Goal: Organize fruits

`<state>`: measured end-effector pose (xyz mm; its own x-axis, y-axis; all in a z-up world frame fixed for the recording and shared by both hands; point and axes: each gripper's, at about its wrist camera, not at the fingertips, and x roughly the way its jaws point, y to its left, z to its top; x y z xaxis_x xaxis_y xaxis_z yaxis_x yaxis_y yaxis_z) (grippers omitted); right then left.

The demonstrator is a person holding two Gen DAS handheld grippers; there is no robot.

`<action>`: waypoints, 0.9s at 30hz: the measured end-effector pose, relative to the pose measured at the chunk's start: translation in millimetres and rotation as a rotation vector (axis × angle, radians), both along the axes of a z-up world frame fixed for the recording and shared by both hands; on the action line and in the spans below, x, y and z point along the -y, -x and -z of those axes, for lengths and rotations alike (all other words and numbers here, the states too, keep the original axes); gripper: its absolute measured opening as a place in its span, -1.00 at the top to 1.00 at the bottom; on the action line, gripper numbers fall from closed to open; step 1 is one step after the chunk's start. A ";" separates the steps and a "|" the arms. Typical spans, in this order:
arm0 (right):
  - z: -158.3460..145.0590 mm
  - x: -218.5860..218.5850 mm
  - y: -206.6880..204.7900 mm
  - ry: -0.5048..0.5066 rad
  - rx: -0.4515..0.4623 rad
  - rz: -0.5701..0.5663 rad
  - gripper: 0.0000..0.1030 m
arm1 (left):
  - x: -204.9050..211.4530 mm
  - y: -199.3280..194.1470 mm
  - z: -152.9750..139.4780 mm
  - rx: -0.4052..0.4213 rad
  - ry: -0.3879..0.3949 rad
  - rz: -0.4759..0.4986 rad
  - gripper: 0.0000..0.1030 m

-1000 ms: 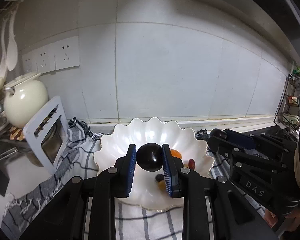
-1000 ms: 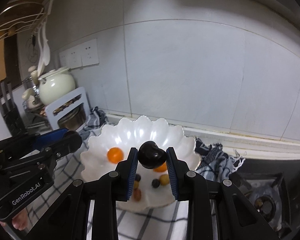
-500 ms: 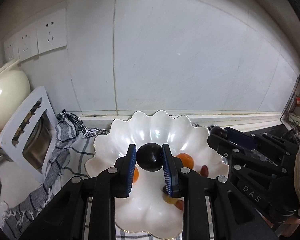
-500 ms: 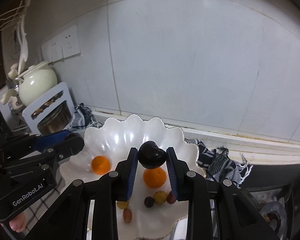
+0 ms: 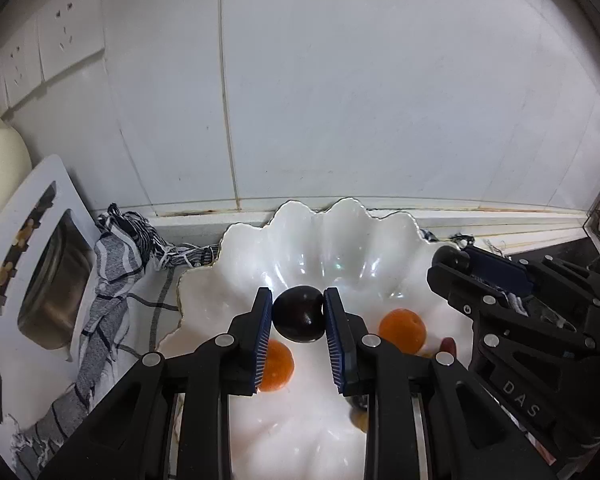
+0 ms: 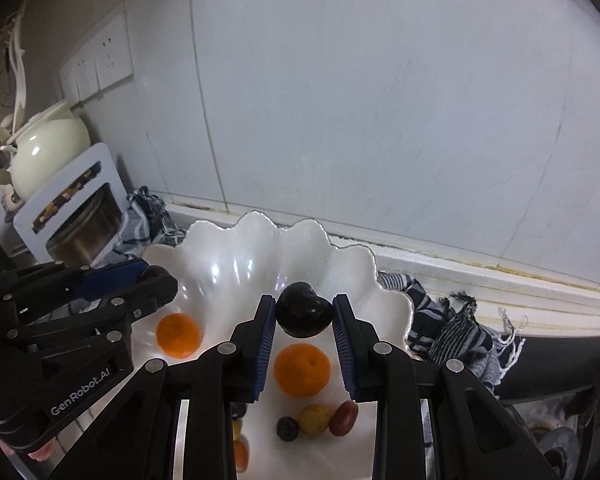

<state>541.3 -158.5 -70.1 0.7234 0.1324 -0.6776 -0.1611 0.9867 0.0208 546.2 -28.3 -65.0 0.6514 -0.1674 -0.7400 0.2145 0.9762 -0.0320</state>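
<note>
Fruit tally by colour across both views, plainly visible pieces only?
dark plums: 2, one each in left gripper and right gripper
oranges in white bowl: 2
small dark grape: 1
small yellow fruit: 1
small red fruit: 1
Total: 7; others partly hidden.

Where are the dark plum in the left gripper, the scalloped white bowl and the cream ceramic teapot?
Dark plum (image 5: pixel 299 314): left wrist view, middle of its front face.
Scalloped white bowl (image 6: pixel 236 264): right wrist view, bare inner wall.
Cream ceramic teapot (image 6: pixel 48 148): right wrist view, belly.
</note>
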 end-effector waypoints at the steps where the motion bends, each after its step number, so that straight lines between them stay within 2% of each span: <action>1: 2.0 -0.1 -3.0 0.000 -0.008 -0.001 0.40 | 0.2 -2.2 1.5 -0.005 0.000 -0.002 0.48; 3: 5.5 -0.4 -7.8 0.003 -0.023 -0.001 0.37 | 1.0 -4.9 3.4 -0.009 -0.007 -0.003 0.47; 4: 6.9 0.1 -9.2 0.004 -0.029 -0.003 0.33 | 1.8 -5.6 3.9 -0.010 -0.016 -0.001 0.39; 6: 8.7 0.2 -11.1 0.011 -0.033 -0.002 0.12 | 2.2 -5.8 4.8 -0.006 -0.031 -0.006 0.21; 8: 9.5 0.8 -10.6 0.032 -0.031 0.013 0.10 | 0.1 -4.6 4.5 0.004 -0.035 -0.017 0.14; 10: 9.8 1.6 -8.2 0.035 -0.030 0.018 0.09 | -1.4 -2.0 4.0 0.010 -0.059 -0.033 -0.04; 12: 10.1 2.5 -5.9 0.038 -0.036 0.026 -0.01 | -3.0 2.2 2.1 0.022 -0.077 -0.042 -0.07; 15: 8.8 3.8 1.3 0.039 -0.025 0.041 -0.11 | -8.3 12.9 -2.1 0.043 -0.090 -0.061 -0.24; 21: -0.6 4.4 28.3 0.038 0.012 0.081 -0.25 | -24.0 38.9 -14.6 0.100 -0.102 -0.090 -0.41; 27: -21.0 -0.6 74.0 0.043 0.100 0.115 -0.41 | -32.0 79.2 -31.9 0.168 -0.090 -0.090 -0.52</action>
<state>467.3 -157.9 -49.1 0.7966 0.0167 -0.6043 -0.0457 0.9984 -0.0325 467.1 3.6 -33.1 0.7763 -0.0416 -0.6290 0.1217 0.9889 0.0847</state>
